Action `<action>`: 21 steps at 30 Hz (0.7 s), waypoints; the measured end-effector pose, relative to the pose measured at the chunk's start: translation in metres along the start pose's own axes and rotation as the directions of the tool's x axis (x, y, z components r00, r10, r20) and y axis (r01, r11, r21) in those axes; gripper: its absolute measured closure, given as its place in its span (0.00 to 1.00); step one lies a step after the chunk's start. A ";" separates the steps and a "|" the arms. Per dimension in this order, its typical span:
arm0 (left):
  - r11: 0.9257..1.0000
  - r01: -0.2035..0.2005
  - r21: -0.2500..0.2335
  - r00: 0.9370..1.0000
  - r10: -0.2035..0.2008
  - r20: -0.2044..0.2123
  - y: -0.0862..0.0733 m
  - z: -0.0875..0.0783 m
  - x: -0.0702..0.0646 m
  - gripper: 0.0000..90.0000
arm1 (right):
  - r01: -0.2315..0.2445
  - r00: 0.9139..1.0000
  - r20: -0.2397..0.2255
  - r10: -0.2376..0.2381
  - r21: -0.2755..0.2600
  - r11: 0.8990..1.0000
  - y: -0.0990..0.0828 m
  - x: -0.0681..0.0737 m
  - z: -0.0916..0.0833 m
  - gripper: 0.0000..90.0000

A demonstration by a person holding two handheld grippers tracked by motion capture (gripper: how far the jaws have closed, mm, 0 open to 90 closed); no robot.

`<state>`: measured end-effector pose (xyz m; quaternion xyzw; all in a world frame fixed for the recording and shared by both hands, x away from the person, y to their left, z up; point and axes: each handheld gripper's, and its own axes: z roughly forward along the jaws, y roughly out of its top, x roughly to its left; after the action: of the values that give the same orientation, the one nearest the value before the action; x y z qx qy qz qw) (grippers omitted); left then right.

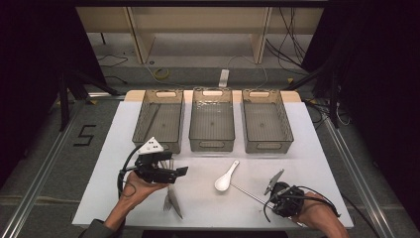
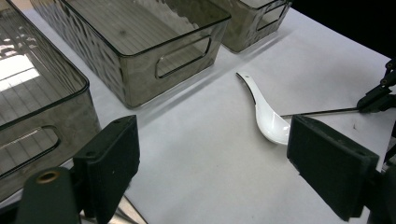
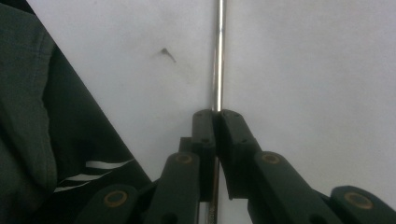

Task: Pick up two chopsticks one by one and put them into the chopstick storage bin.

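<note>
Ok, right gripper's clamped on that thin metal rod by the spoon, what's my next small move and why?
Probably lift the right gripper a little, straight up. Its jaws are closed on the metal rod, which still lies flat on the white table with its far end close to the white spoon. A short lift clears the spoon before carrying toward the empty bins.

Left gripper: black frame, broad flat black rubbery pads, brass-coloured pivot rivet, white-grey three-cornered plate on top, black cable looping off its rear. Right gripper: black linkage arms with brass-coloured rivets, small screws near the narrow tips, grey three-cornered plate, black cables. Dark grey sleeve at the left forearm.
</note>
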<state>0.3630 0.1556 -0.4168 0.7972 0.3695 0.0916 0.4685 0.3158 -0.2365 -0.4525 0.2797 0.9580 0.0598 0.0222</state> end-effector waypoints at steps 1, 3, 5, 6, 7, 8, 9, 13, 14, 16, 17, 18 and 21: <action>1.000 0.001 0.000 1.000 -0.001 0.000 0.000 0.000 0.000 0.18 | 0.002 1.000 0.000 -0.002 0.003 1.000 0.000 0.000 0.000 0.95; 1.000 0.000 0.001 1.000 0.000 0.003 0.000 0.000 0.000 0.18 | 0.006 1.000 0.001 -0.006 0.002 1.000 0.000 0.000 0.000 0.95; 1.000 -0.002 0.005 1.000 0.002 0.005 0.000 0.000 0.000 0.18 | 0.013 1.000 -0.001 -0.013 0.005 1.000 -0.001 -0.001 -0.001 0.95; 1.000 -0.002 0.006 1.000 0.002 0.005 0.000 0.000 0.000 0.18 | 0.021 1.000 0.001 -0.021 0.013 1.000 -0.002 -0.001 -0.002 0.95; 1.000 -0.003 0.006 1.000 0.003 0.006 0.000 0.000 0.000 0.18 | 0.030 1.000 0.001 -0.030 0.010 0.999 -0.003 -0.002 -0.002 0.95; 1.000 -0.002 0.005 1.000 0.002 0.007 0.000 0.000 0.000 0.18 | 0.028 1.000 0.002 -0.028 0.016 0.999 -0.004 -0.003 -0.002 0.95; 1.000 -0.003 0.005 1.000 0.003 0.008 0.000 0.000 0.000 0.18 | 0.032 0.999 -0.003 -0.031 0.009 0.999 -0.006 -0.004 -0.003 0.95; 1.000 -0.001 0.007 1.000 0.001 0.011 -0.001 0.001 0.000 0.18 | 0.030 1.000 -0.008 -0.030 -0.001 1.000 -0.012 -0.009 -0.007 0.96; 1.000 -0.001 0.008 1.000 0.001 0.011 0.000 0.001 0.000 0.18 | 0.034 0.999 -0.008 -0.034 0.000 0.999 -0.013 -0.008 -0.009 0.96; 1.000 -0.001 0.007 1.000 0.001 0.014 0.000 0.001 0.000 0.18 | 0.043 0.999 -0.014 -0.043 -0.014 0.999 -0.015 -0.008 -0.013 0.96; 1.000 -0.002 0.008 1.000 0.002 0.014 0.000 0.001 0.000 0.18 | 0.040 0.999 -0.018 -0.041 -0.021 0.999 -0.015 -0.007 -0.015 0.96; 1.000 -0.003 0.008 1.000 0.003 0.015 0.000 0.001 0.000 0.18 | 0.044 0.999 -0.010 -0.044 -0.031 0.999 -0.015 -0.008 -0.017 0.96; 1.000 -0.010 0.012 1.000 0.010 0.025 0.001 0.002 0.000 0.18 | 0.059 0.998 0.004 -0.058 -0.055 0.997 -0.013 -0.005 -0.026 0.96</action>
<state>0.3641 0.1544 -0.4172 0.8030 0.3600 0.0817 0.4679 0.3113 -0.2533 -0.4282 0.2509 0.9637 0.0849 0.0329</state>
